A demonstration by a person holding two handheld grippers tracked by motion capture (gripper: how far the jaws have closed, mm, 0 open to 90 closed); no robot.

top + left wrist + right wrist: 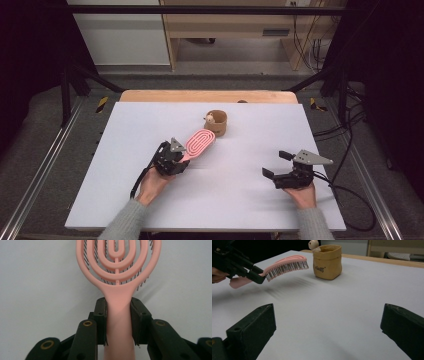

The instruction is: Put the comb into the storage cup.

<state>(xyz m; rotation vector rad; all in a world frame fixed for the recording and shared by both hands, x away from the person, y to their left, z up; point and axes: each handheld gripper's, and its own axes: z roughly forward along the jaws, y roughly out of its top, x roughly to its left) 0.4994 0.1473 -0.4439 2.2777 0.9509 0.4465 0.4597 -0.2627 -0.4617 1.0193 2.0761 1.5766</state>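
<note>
Pink hairbrush (199, 143), tan bag (218, 122)

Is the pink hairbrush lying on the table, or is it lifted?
Lifted. The left gripper clamps the pink hairbrush by its handle, and in the right gripper view its bristles hang clear above the table, casting a shadow.

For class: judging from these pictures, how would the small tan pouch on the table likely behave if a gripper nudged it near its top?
The tan pouch looks soft-walled, with a rolled rim, so it would probably dent rather than resist. It stands on a flat base, so it seems likelier to slide or tip than roll. A small figure pokes above its rim and might fall out if it tips.
</note>
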